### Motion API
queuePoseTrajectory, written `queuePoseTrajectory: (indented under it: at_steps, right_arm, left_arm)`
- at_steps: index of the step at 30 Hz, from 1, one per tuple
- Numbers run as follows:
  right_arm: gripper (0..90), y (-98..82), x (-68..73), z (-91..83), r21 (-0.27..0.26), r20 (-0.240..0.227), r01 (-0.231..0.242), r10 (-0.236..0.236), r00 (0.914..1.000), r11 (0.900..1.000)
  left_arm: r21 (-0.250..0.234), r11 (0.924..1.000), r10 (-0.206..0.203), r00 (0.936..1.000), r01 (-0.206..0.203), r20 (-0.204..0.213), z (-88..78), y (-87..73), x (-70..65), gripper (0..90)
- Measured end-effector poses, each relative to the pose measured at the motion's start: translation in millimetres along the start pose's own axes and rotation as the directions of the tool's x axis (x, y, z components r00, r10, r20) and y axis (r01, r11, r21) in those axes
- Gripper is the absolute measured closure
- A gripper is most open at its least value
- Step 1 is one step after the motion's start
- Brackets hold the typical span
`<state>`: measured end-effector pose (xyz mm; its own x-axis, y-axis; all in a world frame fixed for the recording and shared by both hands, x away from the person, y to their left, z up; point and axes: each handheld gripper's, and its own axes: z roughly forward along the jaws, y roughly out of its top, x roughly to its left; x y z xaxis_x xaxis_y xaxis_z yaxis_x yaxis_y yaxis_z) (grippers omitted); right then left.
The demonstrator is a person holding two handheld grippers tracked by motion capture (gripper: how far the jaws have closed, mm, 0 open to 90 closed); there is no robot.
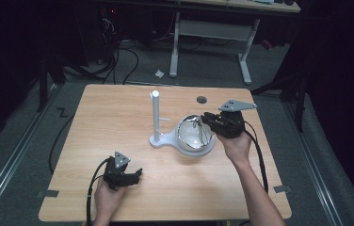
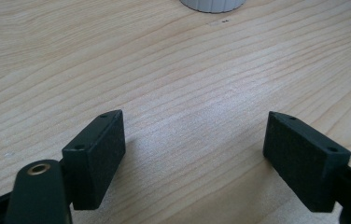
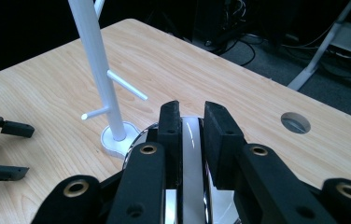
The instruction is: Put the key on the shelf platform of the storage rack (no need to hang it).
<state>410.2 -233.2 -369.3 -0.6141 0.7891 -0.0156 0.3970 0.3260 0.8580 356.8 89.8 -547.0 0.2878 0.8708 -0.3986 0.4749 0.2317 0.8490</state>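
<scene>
glass cup (image 1: 195, 135) sits by the white peg stand (image 1: 157, 121), gripped at its rim by the right tongs (image 3: 192, 121) to hang it; left tongs (image 2: 194, 140) rest wide open, empty.

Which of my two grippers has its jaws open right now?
The left gripper, near the table's front edge: its jaws stand wide apart over bare wood. The right gripper is clamped shut on the shiny cup's rim beside the white stand.

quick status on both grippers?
Left gripper: open, empty, over bare table.
Right gripper: shut on the shiny cup's rim.
</scene>
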Motion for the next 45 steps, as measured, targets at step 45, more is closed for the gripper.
queuePoseTrajectory:
  at_steps: [45]
  right_arm:
    - [77.0,-23.8,14.1,71.8,0.152,-0.056,-0.012,0.021,0.9982,0.988]
  left_arm:
    - [0.001,1.0,-0.001,1.0,0.001,0.0,-0.1,0.1,0.0,21.2]
